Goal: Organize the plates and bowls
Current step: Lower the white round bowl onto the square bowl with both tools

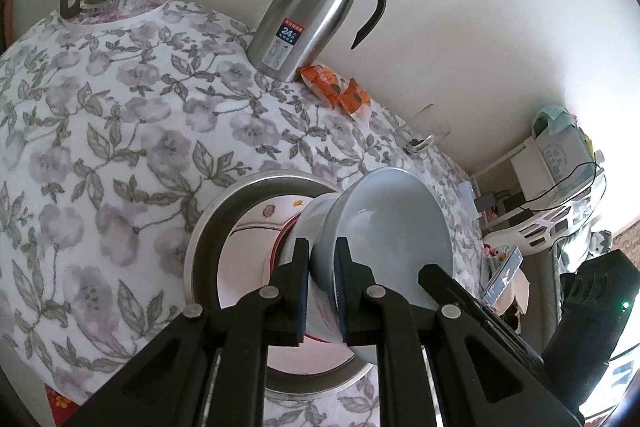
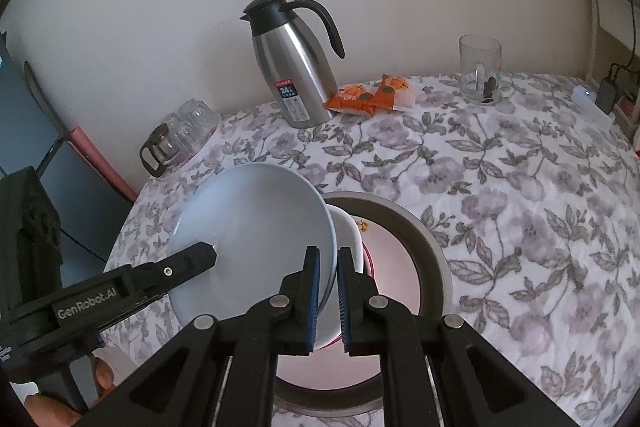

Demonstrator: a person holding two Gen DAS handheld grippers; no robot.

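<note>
Right wrist view: "GenRobot.AI" is printed on the left hand-held gripper (image 2: 212, 257), reaching in low and clamping the smooth pale-blue bowl (image 2: 256, 227). The right hand-held gripper (image 2: 328, 291) pinches that bowl's tilted rim above a steel basin (image 2: 424, 251). Behind, a steel flask (image 2: 296, 75) labelled "24" stands on the floral surface (image 2: 500, 187).

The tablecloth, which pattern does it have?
Grey-purple flowers with grey leaves on white tablecloth; clearest in right wrist view.
</note>
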